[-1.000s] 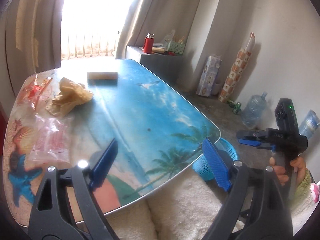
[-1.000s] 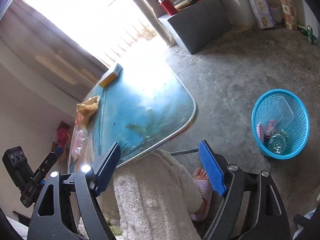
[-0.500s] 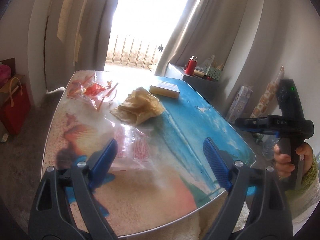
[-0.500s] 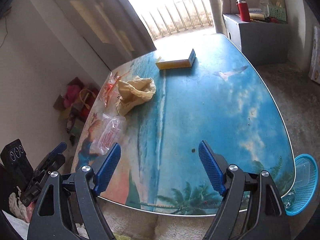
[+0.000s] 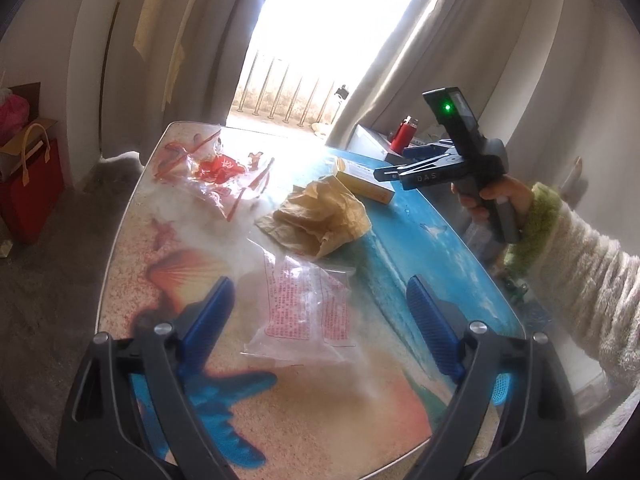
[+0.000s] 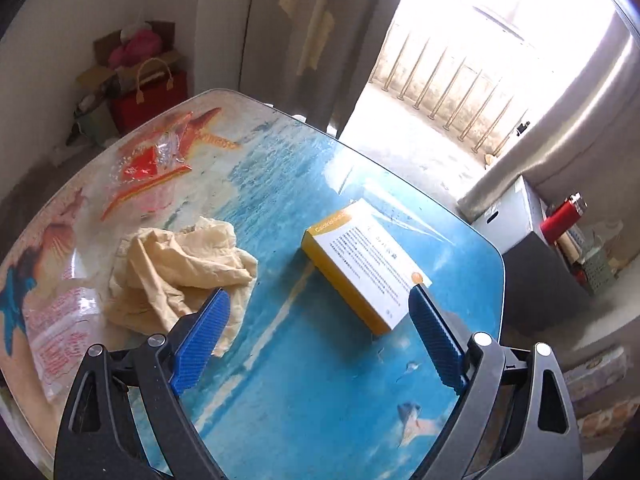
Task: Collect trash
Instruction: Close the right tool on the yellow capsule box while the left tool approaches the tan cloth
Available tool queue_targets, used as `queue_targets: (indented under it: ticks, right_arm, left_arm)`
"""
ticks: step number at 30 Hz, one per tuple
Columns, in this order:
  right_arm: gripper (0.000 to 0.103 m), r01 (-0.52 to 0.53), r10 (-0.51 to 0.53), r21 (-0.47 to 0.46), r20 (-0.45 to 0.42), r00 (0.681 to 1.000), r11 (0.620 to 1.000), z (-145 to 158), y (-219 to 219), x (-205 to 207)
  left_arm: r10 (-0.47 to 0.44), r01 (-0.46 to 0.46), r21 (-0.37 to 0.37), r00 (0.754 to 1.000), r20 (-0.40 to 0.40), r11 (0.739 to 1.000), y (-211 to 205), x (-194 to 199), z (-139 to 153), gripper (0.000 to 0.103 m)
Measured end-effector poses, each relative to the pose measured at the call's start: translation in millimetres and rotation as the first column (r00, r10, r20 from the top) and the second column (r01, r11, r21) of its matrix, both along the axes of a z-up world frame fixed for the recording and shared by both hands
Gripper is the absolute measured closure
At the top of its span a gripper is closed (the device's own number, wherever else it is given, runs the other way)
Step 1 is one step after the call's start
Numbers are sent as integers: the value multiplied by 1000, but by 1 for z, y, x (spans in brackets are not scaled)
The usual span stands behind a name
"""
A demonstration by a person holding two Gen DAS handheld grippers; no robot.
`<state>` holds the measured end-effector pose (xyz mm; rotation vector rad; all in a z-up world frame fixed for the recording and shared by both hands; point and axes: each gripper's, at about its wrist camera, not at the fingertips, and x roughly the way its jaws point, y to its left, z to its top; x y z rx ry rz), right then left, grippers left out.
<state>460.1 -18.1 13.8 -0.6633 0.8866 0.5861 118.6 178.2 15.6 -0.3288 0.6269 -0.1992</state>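
Observation:
Trash lies on a beach-print table (image 5: 328,408). A clear plastic bag with red print (image 5: 308,308) lies between the fingers of my open, empty left gripper (image 5: 320,320). Beyond it sit a crumpled tan paper (image 5: 320,220), a clear wrapper with red pieces (image 5: 212,172) and a yellow and white box (image 5: 364,180). My right gripper (image 6: 320,340) is open and empty above the table, with the box (image 6: 360,268) just ahead on its right and the tan paper (image 6: 180,272) on its left. It also shows in the left wrist view (image 5: 440,168).
A red bag (image 5: 32,184) stands on the floor at the left. A grey cabinet (image 6: 532,248) with a red flask (image 6: 564,212) stands beyond the table's right side. Curtains and a bright balcony door (image 5: 320,40) are behind. A blue basket's rim (image 5: 502,388) peeks past the table's near right edge.
Both grippers have swung left from the floor and basket side toward the table. The left one now sits over the printed plastic bag, the right one near the box. Both stayed open.

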Motion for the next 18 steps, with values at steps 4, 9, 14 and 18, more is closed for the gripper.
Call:
queue_targets:
  ticks: [4, 9, 14, 18]
  right_arm:
    - [15, -65, 54, -90, -127, 990, 994, -32, 13, 60]
    - [15, -54, 37, -52, -277, 960, 997, -51, 11, 109]
    - [15, -20, 17, -4, -335, 942, 1000, -60, 0, 117]
    - [17, 34, -14, 55, -334, 942, 998, -56, -12, 104]
  left_arm:
    - [17, -17, 25, 1000, -13, 1000, 6, 6, -1, 19]
    - [36, -35, 67, 999, -26, 997, 11, 15, 0, 19]
    - [33, -31, 64, 999, -37, 998, 14, 22, 1, 19]
    - [16, -15, 43, 999, -32, 999, 13, 27, 3, 19]
